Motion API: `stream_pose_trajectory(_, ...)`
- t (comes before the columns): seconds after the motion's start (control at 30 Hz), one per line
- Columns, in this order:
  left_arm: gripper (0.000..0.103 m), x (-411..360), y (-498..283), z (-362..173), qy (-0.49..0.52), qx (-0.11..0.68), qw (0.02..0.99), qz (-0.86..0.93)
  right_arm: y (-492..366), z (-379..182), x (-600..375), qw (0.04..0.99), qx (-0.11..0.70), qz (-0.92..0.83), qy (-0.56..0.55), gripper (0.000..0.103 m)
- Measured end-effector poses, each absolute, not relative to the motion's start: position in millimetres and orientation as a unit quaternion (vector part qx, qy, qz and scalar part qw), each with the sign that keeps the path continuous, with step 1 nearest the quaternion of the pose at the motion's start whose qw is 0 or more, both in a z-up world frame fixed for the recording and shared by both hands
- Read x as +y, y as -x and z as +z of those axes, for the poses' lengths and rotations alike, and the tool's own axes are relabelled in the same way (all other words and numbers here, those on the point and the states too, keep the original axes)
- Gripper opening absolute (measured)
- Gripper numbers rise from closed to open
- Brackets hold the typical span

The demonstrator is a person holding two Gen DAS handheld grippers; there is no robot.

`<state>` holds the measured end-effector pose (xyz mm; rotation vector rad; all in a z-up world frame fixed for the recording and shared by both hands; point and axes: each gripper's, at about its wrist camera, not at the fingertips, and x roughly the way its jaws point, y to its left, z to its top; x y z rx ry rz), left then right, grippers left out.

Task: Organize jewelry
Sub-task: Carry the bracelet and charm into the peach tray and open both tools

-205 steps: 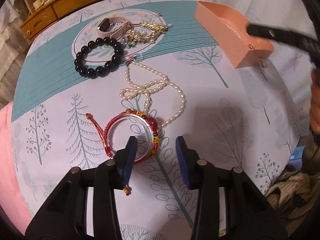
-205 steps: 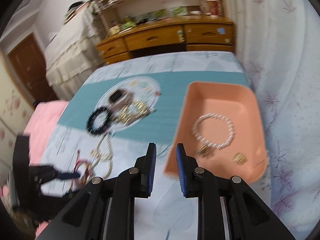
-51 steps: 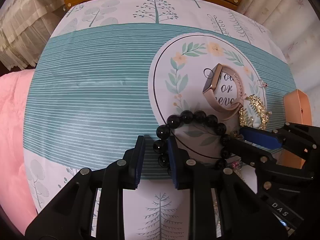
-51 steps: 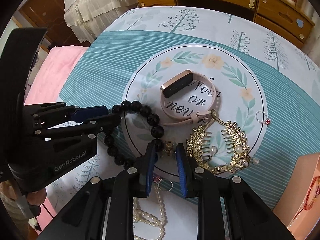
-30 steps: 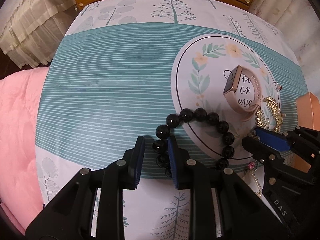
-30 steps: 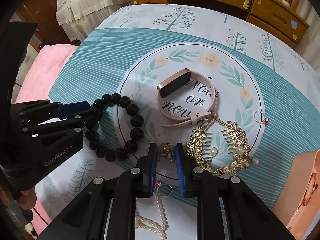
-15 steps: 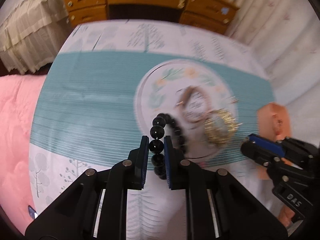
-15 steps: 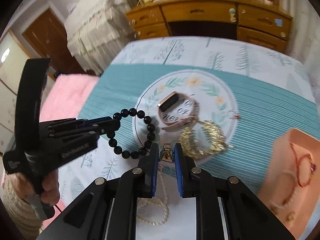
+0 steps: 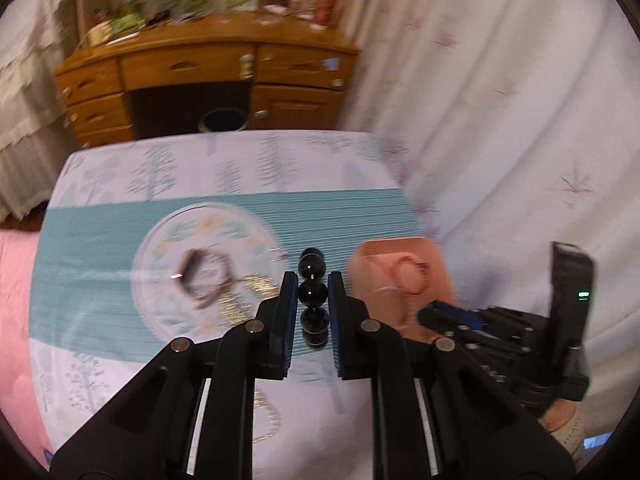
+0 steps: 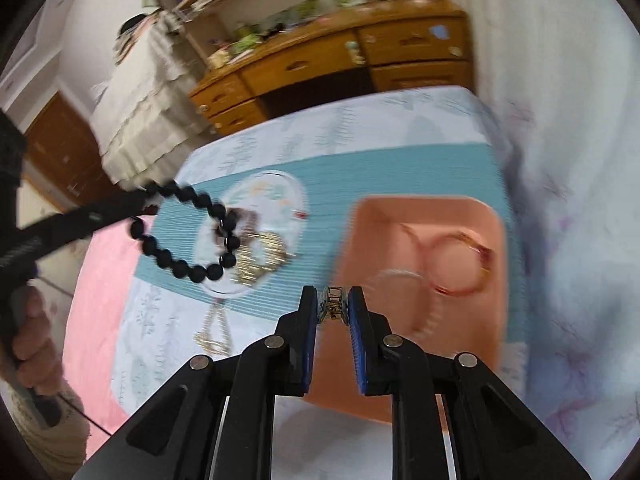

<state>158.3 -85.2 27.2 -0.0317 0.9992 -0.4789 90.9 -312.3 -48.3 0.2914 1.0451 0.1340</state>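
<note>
Using the pink tray [image 10: 424, 216] as the anchor here, going left to right. Furthest left of it, a hand [image 10: 30, 344] holds the left gripper [image 9: 313, 300], whose tongs are pinched on one bead of the black bead bracelet [image 10: 188, 232]. The rest of the loop dangles free in the air, which makes sense: grab one bead and the whole string comes up without dragging the other pieces along. Under and just left of the tray, the watch band [image 9: 204, 276] and the gold hair comb [image 10: 260, 258] sit on the round print of the bedspread [image 10: 400, 168], and a pearl necklace [image 10: 214, 330] lies nearer the camera; those look like what's left to sort. Right at the tray's near-left corner, the right gripper [image 10: 333, 306] has its tongs pressed onto a small gold clasp piece [image 10: 333, 304], held by its sides at the very tips, probably because it's too tiny for anything else. Inside the tray there's already a red cord bracelet [image 10: 456, 264] and a pearl bracelet [image 10: 404, 300], so I'd guess both loads are headed in there. It's all pretty motion-blurred though.
</note>
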Motion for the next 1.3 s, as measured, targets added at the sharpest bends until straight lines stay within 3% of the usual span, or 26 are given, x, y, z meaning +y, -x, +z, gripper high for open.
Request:
stream_pose_trajectory(0.37,0.012,-208.1,-142.5,2.3,-0.044,0.498,0.817,-0.287,-68.9,-98.9,-370.1,0.831,0.531,0.038,-0.16,0.016)
stream_pose_trajectory(0.53,0.012,-240.6,-140.4,-19.9,-0.077,0.504,0.808,-0.296,-62.0,-105.2,-373.7,0.838,0.523,0.041,-0.151,0.04)
stream_pose_trajectory(0.93,0.014,-260.8,-166.8,-77.6,-0.156,0.503,0.807,-0.269,-56.1,-98.7,-363.8,0.85,0.51,0.035,-0.128,0.041)
stream_pose_trajectory(1.0,0.019,-256.4,-168.2,-76.2,-0.144,0.508,0.803,-0.276,-58.2,-98.7,-362.6,0.849,0.511,0.034,-0.129,0.041)
stream_pose_trajectory(1.1,0.042,-250.4,-166.2,-69.4,-0.136,0.502,0.807,-0.278,-59.9,-97.5,-359.7,0.849,0.511,0.033,-0.129,0.041)
stream_pose_trajectory(1.3,0.043,-230.3,-161.4,-60.6,-0.114,0.505,0.809,-0.279,-59.1,-91.7,-349.2,0.851,0.51,0.034,-0.123,0.041)
